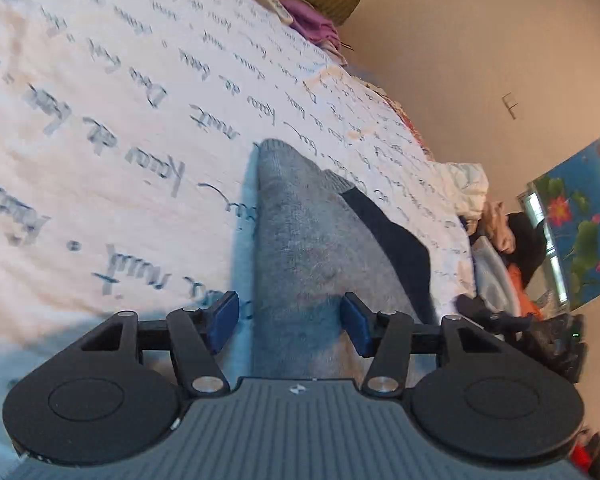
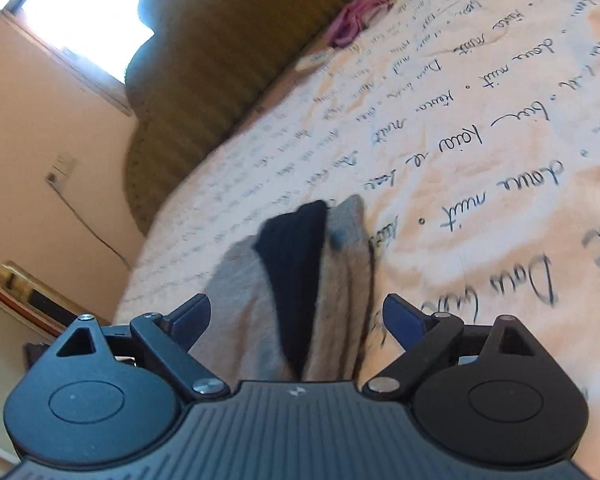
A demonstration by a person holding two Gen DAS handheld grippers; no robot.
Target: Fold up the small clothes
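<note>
Socks (image 1: 300, 240) are lying on the bed sheet (image 1: 120, 120), the white one with the dark writing all over it. They are grey with dark blue parts, and they are lying long and flat, one partly over the other.

The left gripper (image 1: 288, 322) is sitting low over one end of the socks. Its jaws are standing partly apart, with the grey cloth between them, but the blue pads are not pressing on it. The right gripper (image 2: 296, 320) is looking at the socks from another side. Its jaws are standing very wide, with the cloth between them and nothing squeezed.

Neither gripper is holding anything, I think.

Things could go wrong from here. If the jaws are closing too high, they may be catching only the top sock, and the pair may be sliding apart. If they are dipping too low, they may be pinching the sheet too and dragging it up into the fold.
</note>
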